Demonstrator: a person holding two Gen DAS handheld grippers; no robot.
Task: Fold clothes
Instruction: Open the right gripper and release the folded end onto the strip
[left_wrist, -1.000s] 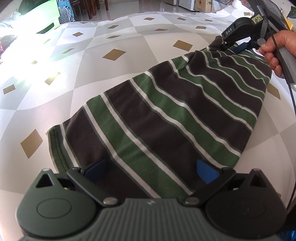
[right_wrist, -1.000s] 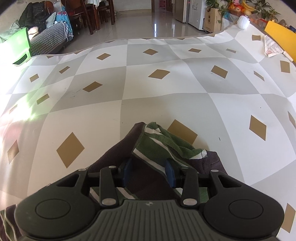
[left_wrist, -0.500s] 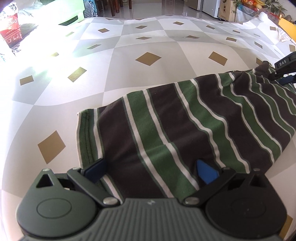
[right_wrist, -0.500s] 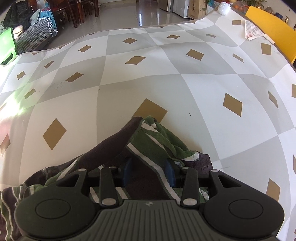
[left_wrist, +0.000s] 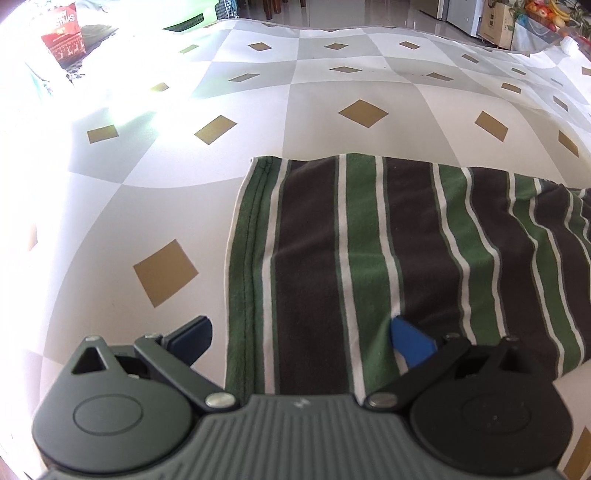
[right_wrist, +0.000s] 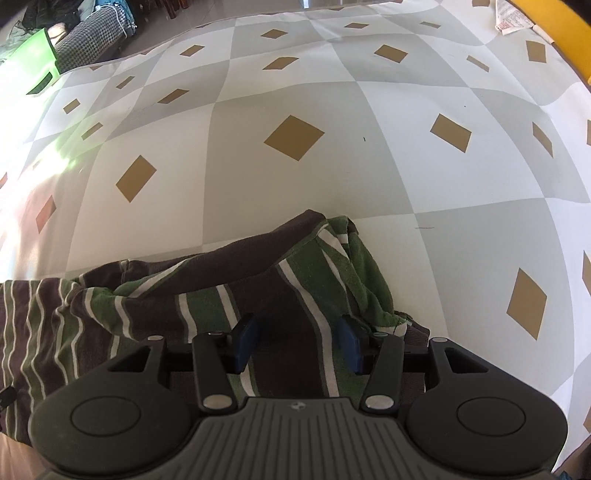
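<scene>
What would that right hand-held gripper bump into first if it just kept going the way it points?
Most likely the striped shirt. The right hand-held gripper points steeply down, its jaws have just been opening, and the cloth lies between and ahead of them. Under it is the checked tablecloth; depth is hard to judge.

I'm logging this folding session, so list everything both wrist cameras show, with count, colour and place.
Striped garment: one, green, dark brown and white, lying on the tablecloth, flat at the hemmed end, bunched at the other.
Tablecloth: one, white and grey checks with tan diamonds, covering the table.
Red printed bag: one, far left corner.
Cardboard box: one, brown, beyond the table.
Green plastic seat: one, far left.
Yellow object: one, far right edge.
Left gripper: one, dark grey with blue pads, open wide over the hem.
Right gripper: one, same colours, jaws just opening, cloth between them.
</scene>
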